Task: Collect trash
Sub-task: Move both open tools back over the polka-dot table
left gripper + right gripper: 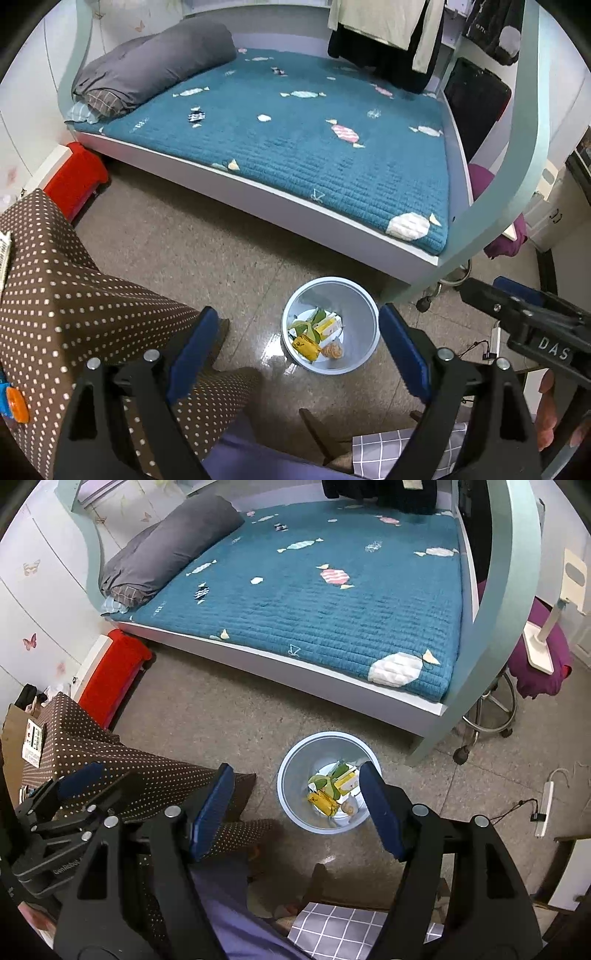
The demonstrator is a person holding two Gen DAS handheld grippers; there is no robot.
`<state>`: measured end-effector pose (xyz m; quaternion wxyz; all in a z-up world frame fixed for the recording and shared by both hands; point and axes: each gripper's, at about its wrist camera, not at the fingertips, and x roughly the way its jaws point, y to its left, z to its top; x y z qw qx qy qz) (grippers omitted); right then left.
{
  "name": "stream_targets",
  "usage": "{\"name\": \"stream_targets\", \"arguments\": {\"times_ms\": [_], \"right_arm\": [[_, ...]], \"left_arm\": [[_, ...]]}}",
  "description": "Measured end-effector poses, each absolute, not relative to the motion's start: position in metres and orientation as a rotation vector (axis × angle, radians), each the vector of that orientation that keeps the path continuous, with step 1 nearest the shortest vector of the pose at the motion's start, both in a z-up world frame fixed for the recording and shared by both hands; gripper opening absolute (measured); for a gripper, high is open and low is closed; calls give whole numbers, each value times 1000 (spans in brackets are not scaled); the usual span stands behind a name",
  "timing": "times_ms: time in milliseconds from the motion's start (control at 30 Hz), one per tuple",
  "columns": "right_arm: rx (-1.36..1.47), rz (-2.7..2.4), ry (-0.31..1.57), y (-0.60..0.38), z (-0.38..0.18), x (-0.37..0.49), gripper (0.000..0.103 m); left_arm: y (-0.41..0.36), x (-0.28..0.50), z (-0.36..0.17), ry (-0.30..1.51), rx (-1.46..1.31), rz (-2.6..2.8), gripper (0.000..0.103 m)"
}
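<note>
Speckled floor (184,258), pale blue bin (365,314), yellow and green wrappers (314,332) inside

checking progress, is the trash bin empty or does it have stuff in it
Not empty: the upright bin holds several wrappers on its bottom, well below the rim.

Teal-quilted bed (295,122); speckled floor (184,251); purple stool (539,661)

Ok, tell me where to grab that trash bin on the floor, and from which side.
Grip the trash bin by its thin rim, coming from above with one finger inside the wall and one outside. It stands upright and open-topped, likely too wide to span; the near edge looks clear.
</note>
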<state>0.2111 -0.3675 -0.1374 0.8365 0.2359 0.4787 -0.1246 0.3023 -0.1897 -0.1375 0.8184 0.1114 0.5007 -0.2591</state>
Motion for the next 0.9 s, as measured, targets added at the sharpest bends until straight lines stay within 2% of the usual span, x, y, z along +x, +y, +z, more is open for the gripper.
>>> {"name": "stream_targets", "arguments": {"times_ms": [433, 900], "right_arm": [[439, -193, 973, -328, -109, 214, 70], [351, -36, 978, -251, -90, 235, 70]], "left_arm": [[-145, 291, -100, 995, 171, -507, 89], [-62, 284, -78, 957, 75, -388, 91]]}}
